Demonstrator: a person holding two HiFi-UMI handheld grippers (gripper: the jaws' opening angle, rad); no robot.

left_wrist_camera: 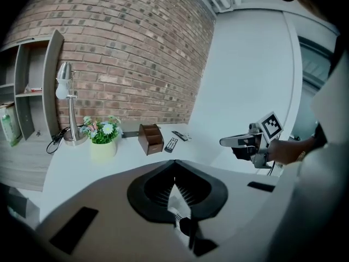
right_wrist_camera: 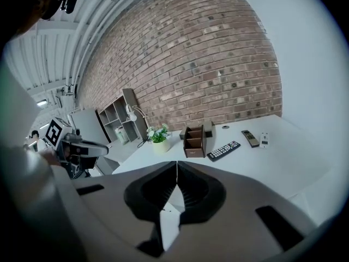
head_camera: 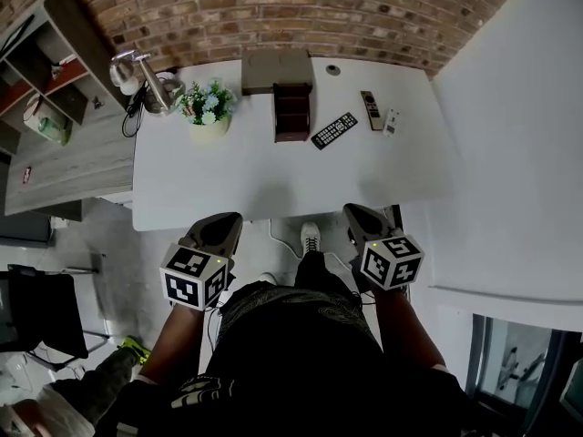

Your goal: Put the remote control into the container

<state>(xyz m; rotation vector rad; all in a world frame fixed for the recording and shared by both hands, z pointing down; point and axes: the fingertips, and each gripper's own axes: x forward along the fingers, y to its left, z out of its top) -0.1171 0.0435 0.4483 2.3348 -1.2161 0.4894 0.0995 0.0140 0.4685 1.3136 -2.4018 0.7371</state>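
A black remote control (head_camera: 334, 130) lies on the white table (head_camera: 228, 180), just right of the brown wooden container (head_camera: 291, 112) with open compartments. Both show in the left gripper view as the remote (left_wrist_camera: 171, 144) and container (left_wrist_camera: 150, 138), and in the right gripper view as the remote (right_wrist_camera: 223, 150) and container (right_wrist_camera: 194, 141). My left gripper (head_camera: 228, 218) and right gripper (head_camera: 357, 212) hover at the table's near edge, far from the remote. Each is shut with nothing in it, seen at the left gripper (left_wrist_camera: 174, 162) and right gripper (right_wrist_camera: 176, 164).
A brown remote (head_camera: 371, 109) and a small white remote (head_camera: 391, 121) lie right of the black one. A potted plant (head_camera: 209, 107) and a desk lamp (head_camera: 146, 80) stand at the back left. A grey shelf unit (head_camera: 64, 107) is left of the table, a white wall on the right.
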